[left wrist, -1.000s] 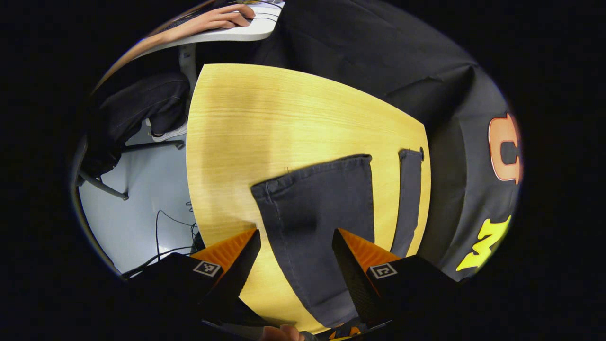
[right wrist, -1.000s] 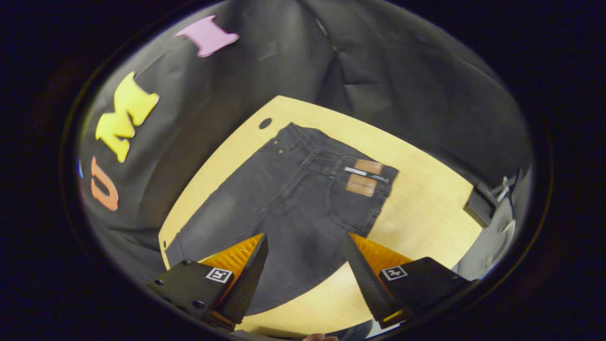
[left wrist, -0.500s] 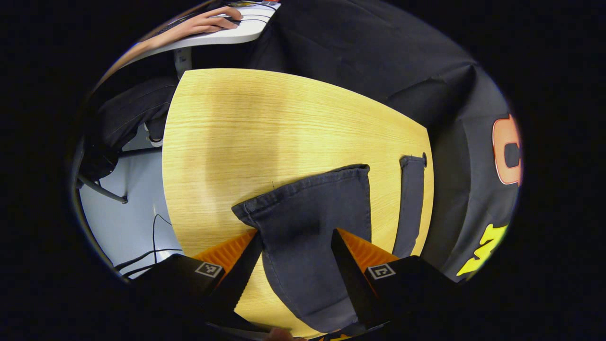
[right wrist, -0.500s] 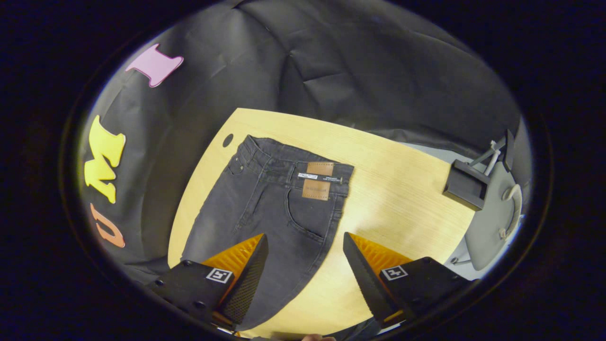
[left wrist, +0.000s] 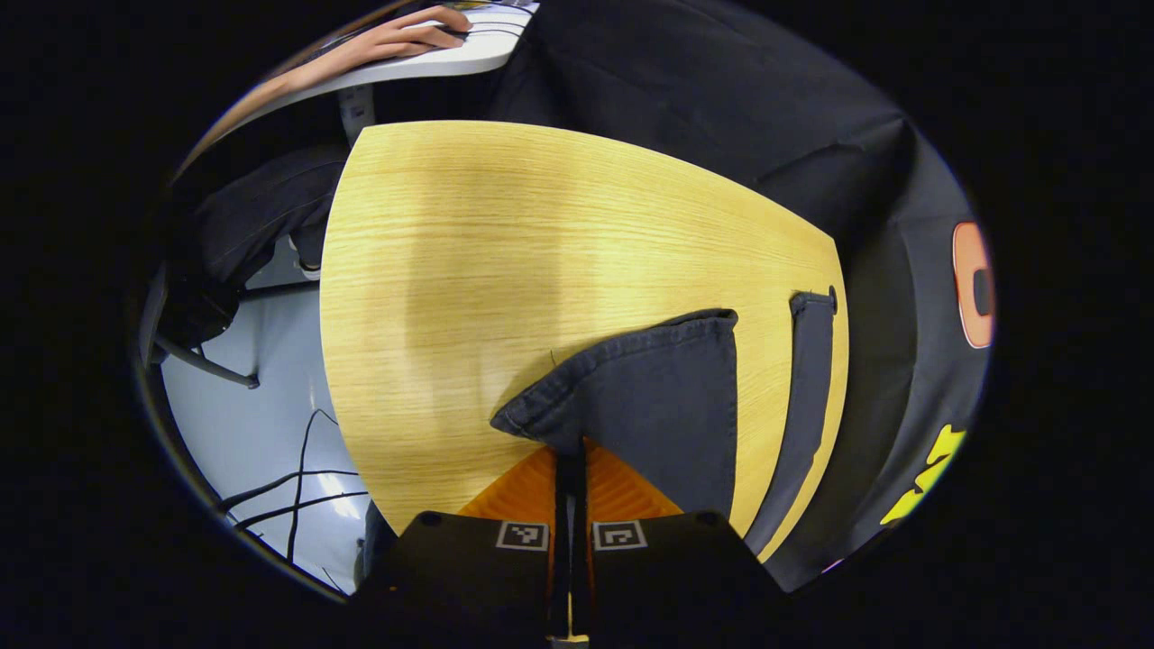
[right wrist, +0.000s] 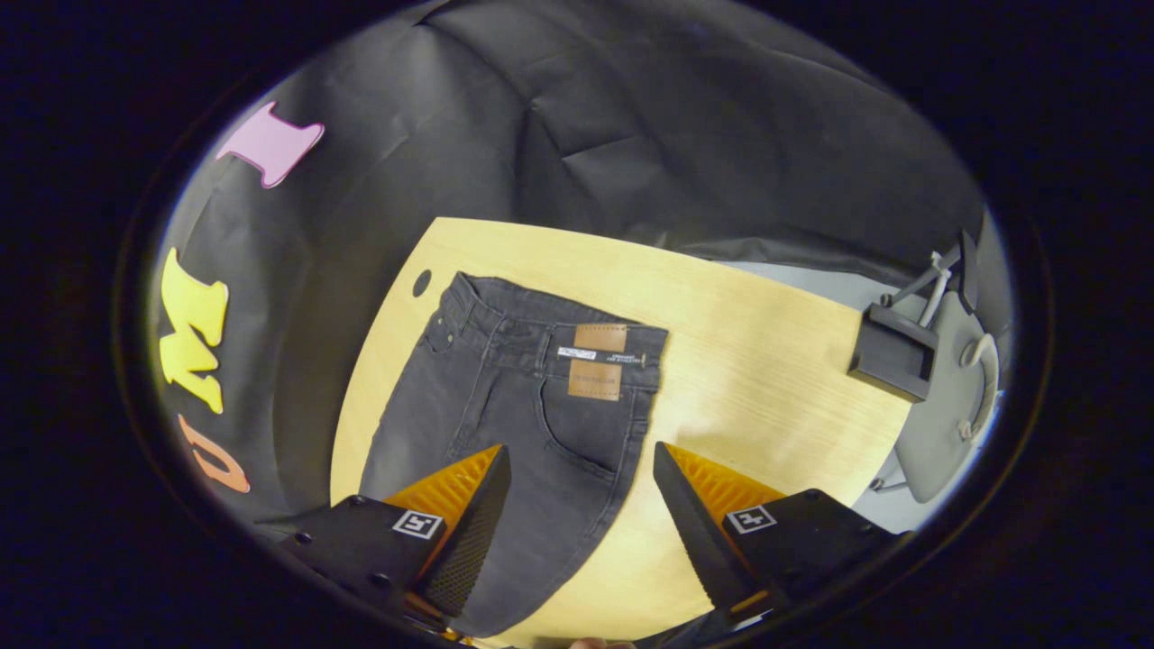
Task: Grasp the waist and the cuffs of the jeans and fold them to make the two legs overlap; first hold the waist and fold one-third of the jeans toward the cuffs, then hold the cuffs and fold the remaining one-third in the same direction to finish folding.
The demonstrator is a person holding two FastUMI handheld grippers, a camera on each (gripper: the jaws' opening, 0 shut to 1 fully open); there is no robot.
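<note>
L gripper (left wrist: 570, 469) pinched tight on near cuff (left wrist: 577, 397), lifted off table (left wrist: 505, 261). R gripper (right wrist: 577, 505) spread wide, hovering over jeans (right wrist: 505, 406) near waist (right wrist: 541, 320); jeans flat on table.

Light wooden table (right wrist: 766, 379) with dark jeans (right wrist: 505, 406) spread flat on its top.
</note>
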